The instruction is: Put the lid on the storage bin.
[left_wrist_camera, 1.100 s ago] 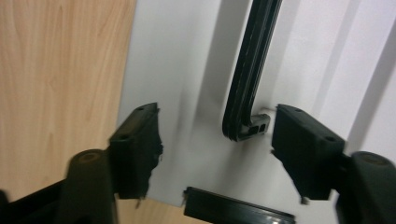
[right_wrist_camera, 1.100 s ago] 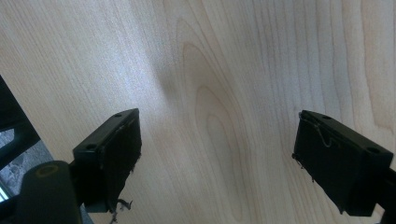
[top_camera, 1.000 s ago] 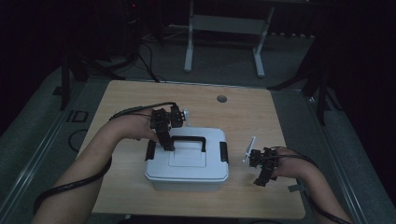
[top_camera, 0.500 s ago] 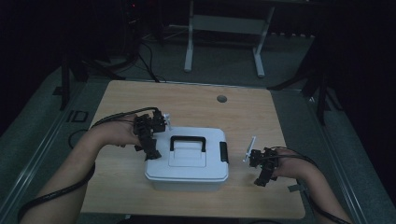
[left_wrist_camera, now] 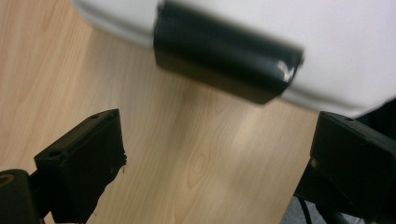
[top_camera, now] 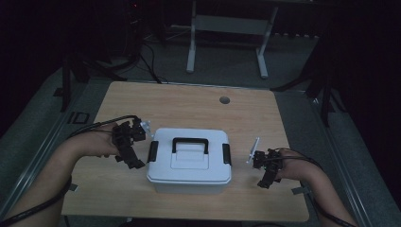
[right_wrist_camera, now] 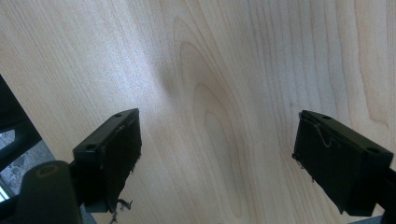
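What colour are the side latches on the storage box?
Black, against the white storage box; the left latch shows best in the left gripper view.

A light wooden desk carries a white lidded box with a black handle and side latches, standing near its front edge. A round hole sits toward the far side.

- A white lidded box with a black handle occupies the middle of the wooden table, the one obstacle on its surface.
- Bare tabletop stretches behind the box, broken by a small round hole.
- The left gripper sits just beside the box's black side latch; the right gripper stands apart over open wood.
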